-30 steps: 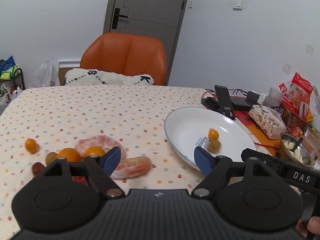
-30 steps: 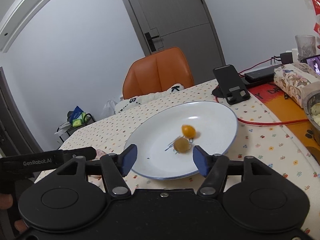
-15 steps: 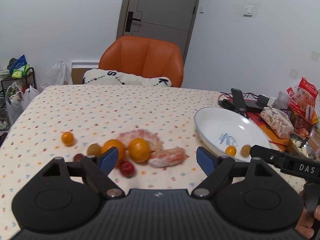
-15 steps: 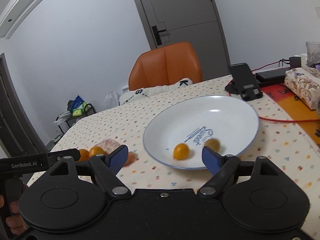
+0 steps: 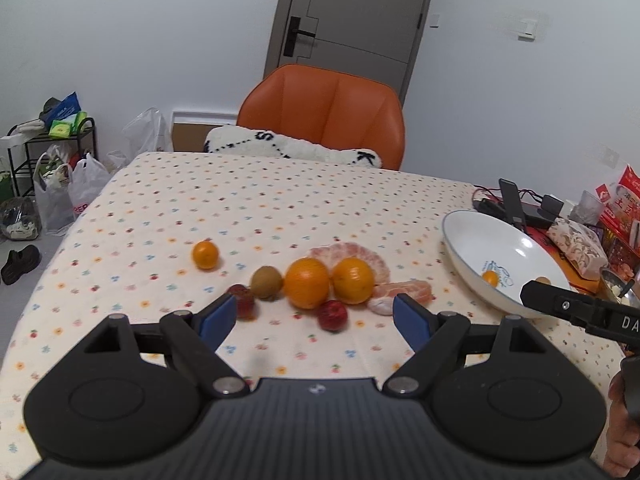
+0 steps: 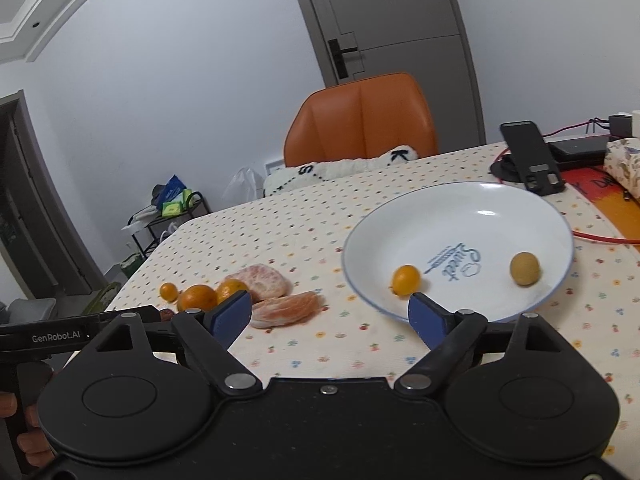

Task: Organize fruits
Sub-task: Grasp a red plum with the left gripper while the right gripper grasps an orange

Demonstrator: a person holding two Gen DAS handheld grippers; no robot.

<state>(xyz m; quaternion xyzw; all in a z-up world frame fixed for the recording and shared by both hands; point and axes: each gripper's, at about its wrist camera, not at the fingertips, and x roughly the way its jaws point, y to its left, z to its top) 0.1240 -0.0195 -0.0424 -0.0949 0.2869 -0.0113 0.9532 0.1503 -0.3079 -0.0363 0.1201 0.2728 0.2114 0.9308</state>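
Orange and red fruits (image 5: 307, 288) lie clustered on the dotted tablecloth (image 5: 248, 216) just beyond the left gripper (image 5: 310, 316), nearer than the right gripper (image 6: 330, 312) by the white plate (image 6: 520, 216); both jaws gape wide and empty.

Black tools (image 5: 314, 318) (image 6: 330, 314), blue pads (image 5: 408, 320) (silver pivot screws).

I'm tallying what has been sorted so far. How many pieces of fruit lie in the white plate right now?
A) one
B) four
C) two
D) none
C: the right wrist view shows the white plate holding just a small orange fruit near its front edge and a brownish-yellow round fruit further right; all other fruit lies on the tablecloth.
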